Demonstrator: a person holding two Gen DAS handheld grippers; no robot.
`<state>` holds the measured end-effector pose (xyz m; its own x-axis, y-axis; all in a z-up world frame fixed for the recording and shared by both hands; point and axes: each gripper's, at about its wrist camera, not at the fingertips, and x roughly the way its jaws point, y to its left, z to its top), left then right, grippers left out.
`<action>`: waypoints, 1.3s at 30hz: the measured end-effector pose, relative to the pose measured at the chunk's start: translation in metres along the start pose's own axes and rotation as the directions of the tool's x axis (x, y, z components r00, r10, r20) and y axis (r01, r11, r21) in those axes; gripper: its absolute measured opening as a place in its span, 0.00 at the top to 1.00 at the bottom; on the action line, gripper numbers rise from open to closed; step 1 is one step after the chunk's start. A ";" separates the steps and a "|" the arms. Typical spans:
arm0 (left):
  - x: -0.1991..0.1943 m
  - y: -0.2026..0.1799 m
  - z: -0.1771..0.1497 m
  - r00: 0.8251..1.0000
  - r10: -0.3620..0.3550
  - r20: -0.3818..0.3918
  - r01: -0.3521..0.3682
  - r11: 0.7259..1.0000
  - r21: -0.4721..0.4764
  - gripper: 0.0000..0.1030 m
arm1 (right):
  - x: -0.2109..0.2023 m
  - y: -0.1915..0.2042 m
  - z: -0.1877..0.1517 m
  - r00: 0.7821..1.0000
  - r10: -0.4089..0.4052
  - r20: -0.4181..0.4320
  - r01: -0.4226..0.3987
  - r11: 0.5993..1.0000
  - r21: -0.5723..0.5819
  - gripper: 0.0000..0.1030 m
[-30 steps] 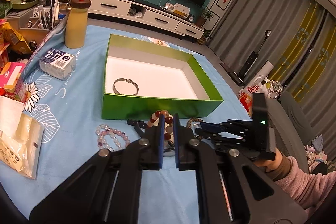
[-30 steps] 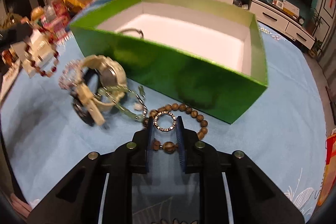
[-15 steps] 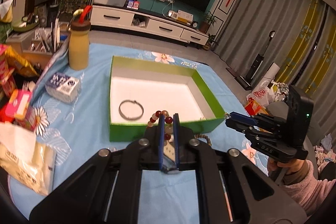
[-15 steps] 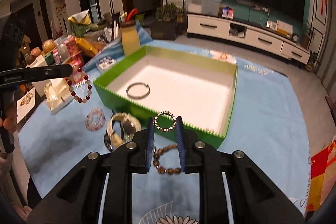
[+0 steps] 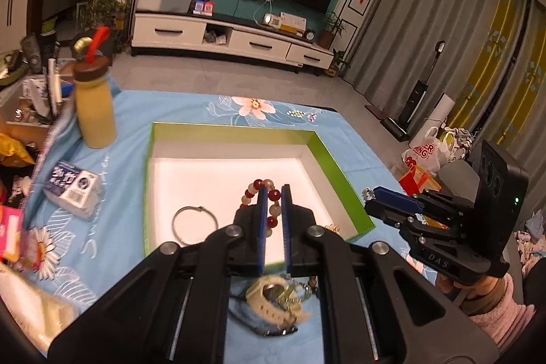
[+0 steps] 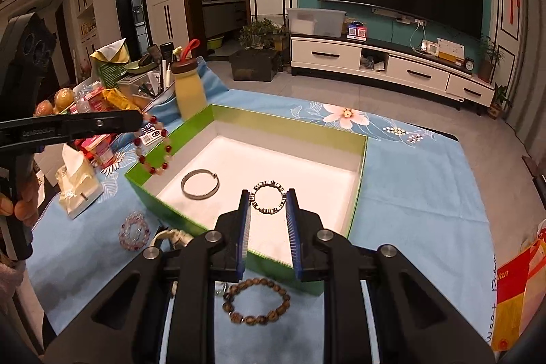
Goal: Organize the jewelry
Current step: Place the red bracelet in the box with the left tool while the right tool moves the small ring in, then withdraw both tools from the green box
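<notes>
My left gripper (image 5: 273,193) was clamped on a bracelet of red and pale beads (image 5: 269,198), which showed at the lower centre of the left wrist frame, in front of the white floor of the green box (image 5: 341,159). In the right wrist frame the same bracelet hung from the left gripper at centre left, over the box's near left corner. My right gripper (image 6: 268,203) pinched a black-and-white segmented ring bracelet (image 6: 268,201) between its pads at centre frame, above the box interior. A plain metal bangle (image 6: 200,184) lay on the box floor, left of centre. On the blue floral tablecloth (image 6: 409,186), a brown wooden bead bracelet (image 6: 256,301) lay at the bottom, and a pink crystal bracelet (image 6: 134,231) at lower left.
</notes>
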<state>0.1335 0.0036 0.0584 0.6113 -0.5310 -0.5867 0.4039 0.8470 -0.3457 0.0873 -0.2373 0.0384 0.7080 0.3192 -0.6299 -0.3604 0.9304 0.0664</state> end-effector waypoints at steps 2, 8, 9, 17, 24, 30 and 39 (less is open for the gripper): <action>0.016 0.001 0.003 1.000 0.002 -0.021 -0.003 1.000 -0.007 0.93 | 0.007 -0.003 0.002 1.000 0.000 -0.006 0.000 1.000 0.007 0.80; 0.055 0.001 0.004 0.996 0.013 -0.083 -0.014 1.000 -0.012 0.93 | 0.030 -0.010 0.000 0.999 -0.003 -0.039 0.003 1.000 0.024 0.80; 0.060 0.001 0.004 0.996 0.014 -0.093 -0.015 1.000 -0.014 0.93 | 0.034 -0.011 0.000 0.999 -0.003 -0.044 0.004 1.000 0.027 0.80; 0.097 0.006 -0.002 0.985 0.041 -0.167 -0.045 0.999 -0.021 0.93 | 0.058 -0.018 -0.001 0.997 -0.001 -0.083 0.006 0.998 0.059 0.80; 0.095 0.007 -0.002 0.985 0.064 -0.159 -0.070 0.997 -0.027 0.59 | 0.063 -0.026 -0.003 0.995 -0.003 -0.096 0.013 0.994 0.109 0.61; 0.063 0.007 -0.008 0.984 0.137 -0.113 -0.138 0.990 -0.003 0.29 | 0.043 -0.033 -0.010 0.998 -0.001 -0.063 0.011 0.989 0.151 0.58; -0.002 0.028 -0.035 0.949 0.301 -0.090 -0.306 0.951 -0.045 0.03 | 0.002 -0.041 -0.036 0.999 0.000 -0.043 0.009 0.977 0.211 0.52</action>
<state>0.1197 0.0295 0.0238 0.6409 -0.2465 -0.7269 0.1664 0.9691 -0.1820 0.0815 -0.2811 0.0070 0.6811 0.3115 -0.6626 -0.2177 0.9502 0.2230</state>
